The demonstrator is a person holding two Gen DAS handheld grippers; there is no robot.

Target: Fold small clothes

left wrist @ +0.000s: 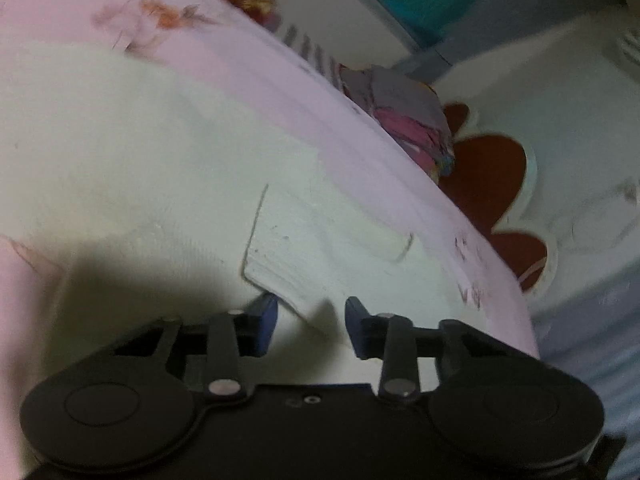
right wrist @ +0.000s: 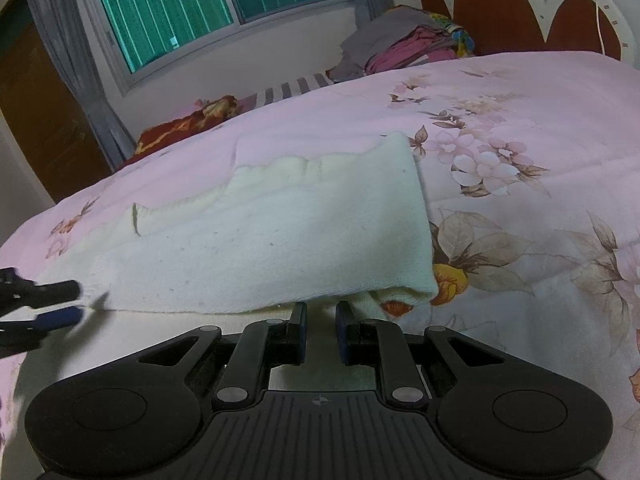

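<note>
A cream knitted garment (right wrist: 280, 240) lies folded over on the pink floral bedspread (right wrist: 520, 120). It also fills the left wrist view (left wrist: 160, 160). My right gripper (right wrist: 321, 320) is open with a narrow gap, its blue fingertips at the near folded edge of the garment, nothing between them. My left gripper (left wrist: 311, 320) is open over the garment, with a cloth corner lying between its fingers. It also shows at the left edge of the right wrist view (right wrist: 74, 302), jaws apart at the garment's left end.
A pile of grey and pink clothes (right wrist: 404, 48) sits at the far side of the bed by the red and white headboard (right wrist: 576, 20). A red patterned cloth (right wrist: 188, 120) lies at the far left. A window (right wrist: 200, 8) and grey curtain stand behind.
</note>
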